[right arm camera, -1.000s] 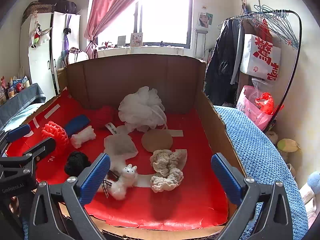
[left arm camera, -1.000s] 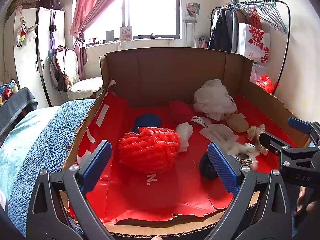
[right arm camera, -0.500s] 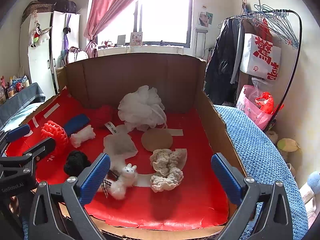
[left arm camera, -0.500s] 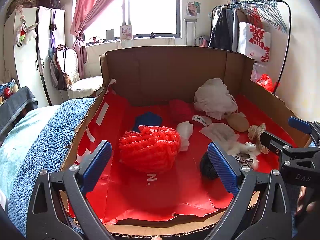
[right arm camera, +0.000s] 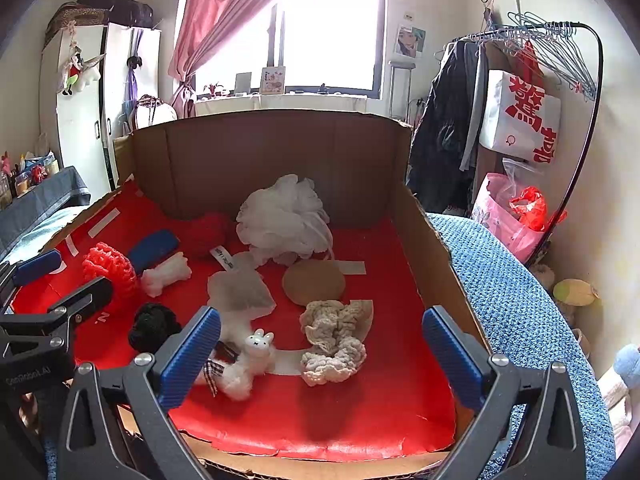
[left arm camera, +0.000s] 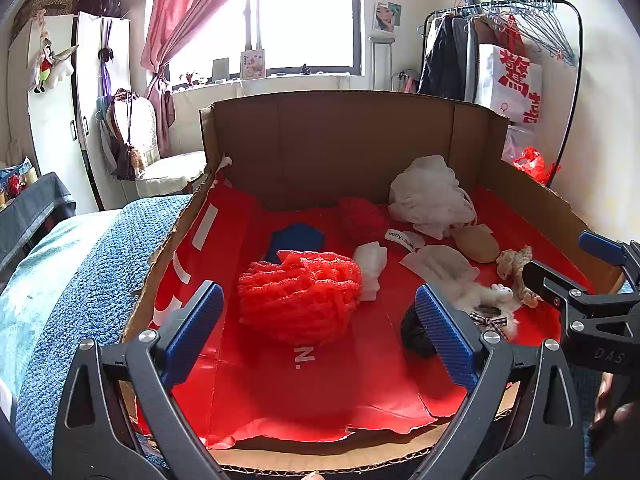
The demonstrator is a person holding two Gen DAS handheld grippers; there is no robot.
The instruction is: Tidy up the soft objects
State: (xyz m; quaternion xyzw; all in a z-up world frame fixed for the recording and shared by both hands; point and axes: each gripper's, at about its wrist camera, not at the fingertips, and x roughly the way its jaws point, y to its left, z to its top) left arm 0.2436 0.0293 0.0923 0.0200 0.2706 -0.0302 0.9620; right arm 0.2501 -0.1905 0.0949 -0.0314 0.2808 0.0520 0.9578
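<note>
Nothing has shifted since the earlier frames. Both grippers hover at the frame bottoms, left gripper [left arm camera: 318, 330] and right gripper [right arm camera: 320, 352] each with blue pads wide apart, holding nothing. Inside the cardboard box [right arm camera: 272, 152], mid-frame, lie one red yarn ball [left arm camera: 300, 294], one black ball [right arm camera: 154, 326], one white bunny toy [right arm camera: 250, 360], one cream scrunchie [right arm camera: 334, 340], one tan sponge [right arm camera: 314, 282], one white mesh pouf [right arm camera: 286, 218] and one blue pad [right arm camera: 154, 244]. A blue blanket [right arm camera: 508, 300] flanks the box.

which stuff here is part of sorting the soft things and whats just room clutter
Job: red yarn ball, white mesh pouf, bunny plush, cream scrunchie, black scrunchie, cardboard box.

Clutter: clothes rack, pink curtain, wardrobe.
</note>
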